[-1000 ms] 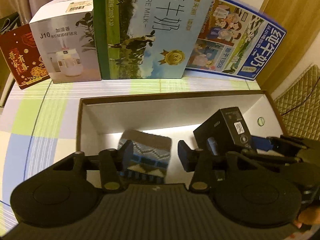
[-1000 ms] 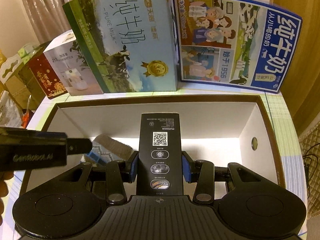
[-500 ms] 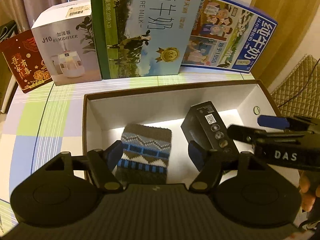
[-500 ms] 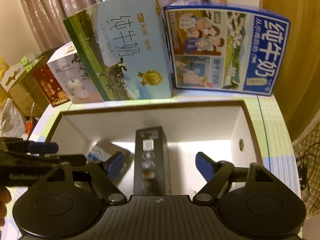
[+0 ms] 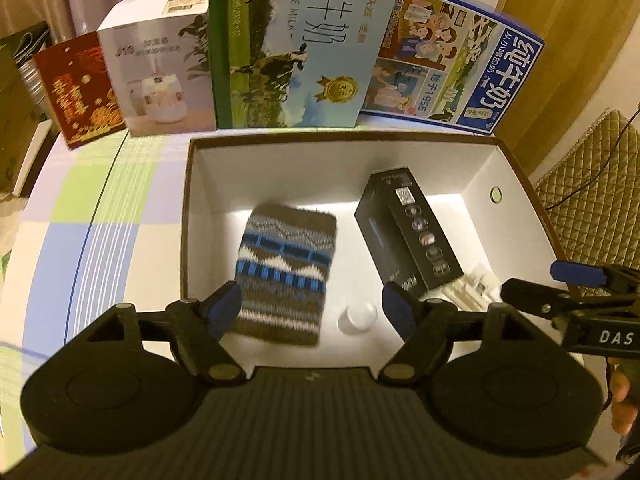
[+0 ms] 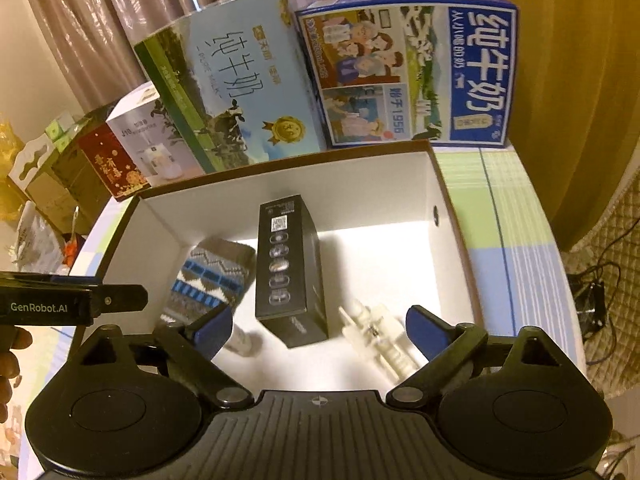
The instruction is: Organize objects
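Note:
An open white-lined cardboard box (image 5: 192, 216) (image 6: 452, 216) lies on the table. Inside it rest a patterned knitted sock (image 5: 286, 272) (image 6: 208, 280), a black carton (image 5: 408, 232) (image 6: 286, 268), a white plastic piece (image 5: 472, 284) (image 6: 380, 336) and a small white bottle (image 5: 358, 318) (image 6: 244, 342). My left gripper (image 5: 312, 308) hangs open above the sock's near end, touching nothing. Also open, my right gripper (image 6: 320, 330) hovers above the near end of the black carton, empty. Each gripper shows at the edge of the other's view.
Behind the box stand two large milk cartons (image 5: 296, 44) (image 5: 452, 72), a white humidifier box (image 5: 160, 76) and a red box (image 5: 78, 88). A checked cloth (image 5: 100, 216) covers the table. A quilted chair (image 5: 592, 184) sits at the right. A person's fingers (image 6: 10, 356) hold the left tool.
The right gripper let go of the black carton, which now lies in the box. The left gripper spread wide off the sock. Both grippers pulled back and up.

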{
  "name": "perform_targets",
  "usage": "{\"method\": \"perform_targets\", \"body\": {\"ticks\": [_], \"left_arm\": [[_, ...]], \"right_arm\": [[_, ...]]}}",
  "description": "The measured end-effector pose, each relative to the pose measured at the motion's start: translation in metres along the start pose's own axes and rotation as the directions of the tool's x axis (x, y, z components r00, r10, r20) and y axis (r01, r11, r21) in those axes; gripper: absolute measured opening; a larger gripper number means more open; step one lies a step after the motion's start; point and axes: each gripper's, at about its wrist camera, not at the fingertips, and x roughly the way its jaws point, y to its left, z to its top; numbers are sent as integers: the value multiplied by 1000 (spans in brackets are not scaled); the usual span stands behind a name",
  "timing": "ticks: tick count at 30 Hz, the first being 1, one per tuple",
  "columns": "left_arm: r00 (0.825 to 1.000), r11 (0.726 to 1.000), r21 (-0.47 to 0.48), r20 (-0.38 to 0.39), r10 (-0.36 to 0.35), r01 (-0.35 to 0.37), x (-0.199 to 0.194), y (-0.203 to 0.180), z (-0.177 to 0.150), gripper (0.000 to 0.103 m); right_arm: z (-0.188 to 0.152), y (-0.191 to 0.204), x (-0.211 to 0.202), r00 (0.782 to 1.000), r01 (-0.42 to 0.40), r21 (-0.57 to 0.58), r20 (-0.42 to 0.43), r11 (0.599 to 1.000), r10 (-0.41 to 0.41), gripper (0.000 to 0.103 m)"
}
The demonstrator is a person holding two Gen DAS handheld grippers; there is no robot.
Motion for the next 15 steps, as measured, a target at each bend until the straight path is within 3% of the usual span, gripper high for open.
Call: {"method": "perform_targets", "body": {"ticks": [15], "left_arm": [[999,999,-29,29,14,-13,-56,-13,-51,75]], "right_arm": [[-35,7,-59,998,-29,25,58,999,28,95]]}}
